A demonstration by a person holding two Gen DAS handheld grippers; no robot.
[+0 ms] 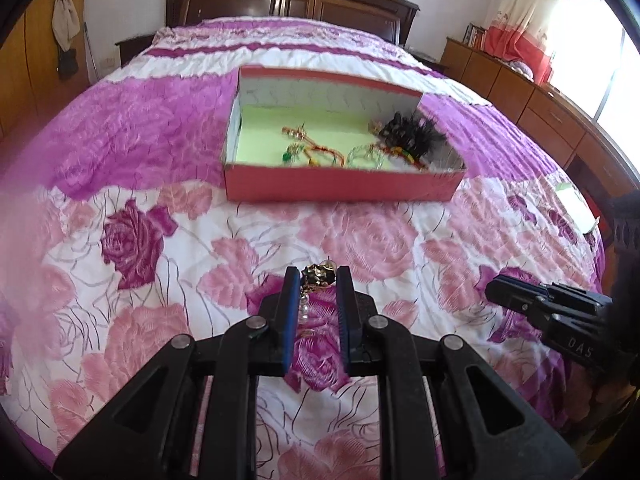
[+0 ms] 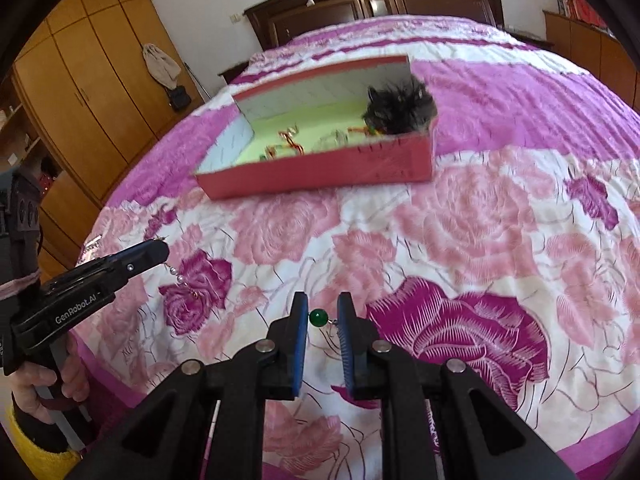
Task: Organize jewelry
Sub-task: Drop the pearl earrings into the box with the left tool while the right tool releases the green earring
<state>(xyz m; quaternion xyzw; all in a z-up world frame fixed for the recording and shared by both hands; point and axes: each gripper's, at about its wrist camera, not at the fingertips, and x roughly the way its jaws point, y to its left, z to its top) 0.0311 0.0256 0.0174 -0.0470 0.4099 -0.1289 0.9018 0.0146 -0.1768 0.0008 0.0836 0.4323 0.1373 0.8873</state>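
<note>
A red box (image 1: 340, 188) with a pale green floor lies on the bed and holds several pieces of jewelry and a black feather piece (image 1: 416, 134). My left gripper (image 1: 318, 280) is shut on a gold earring (image 1: 318, 276) with pearl beads hanging below it. In the right wrist view the left gripper (image 2: 158, 252) holds the earring, and its pearl drop (image 2: 180, 278) dangles over the bed. My right gripper (image 2: 322, 312) is shut on a green bead earring (image 2: 319, 317), with the bead between the pads. The red box (image 2: 320, 168) lies beyond it.
The bed has a pink and purple rose quilt (image 1: 200, 240) and a dark wooden headboard (image 1: 288, 0). Wooden wardrobes (image 2: 88, 80) stand on the left and a low wooden cabinet (image 1: 520, 92) runs under the window at right.
</note>
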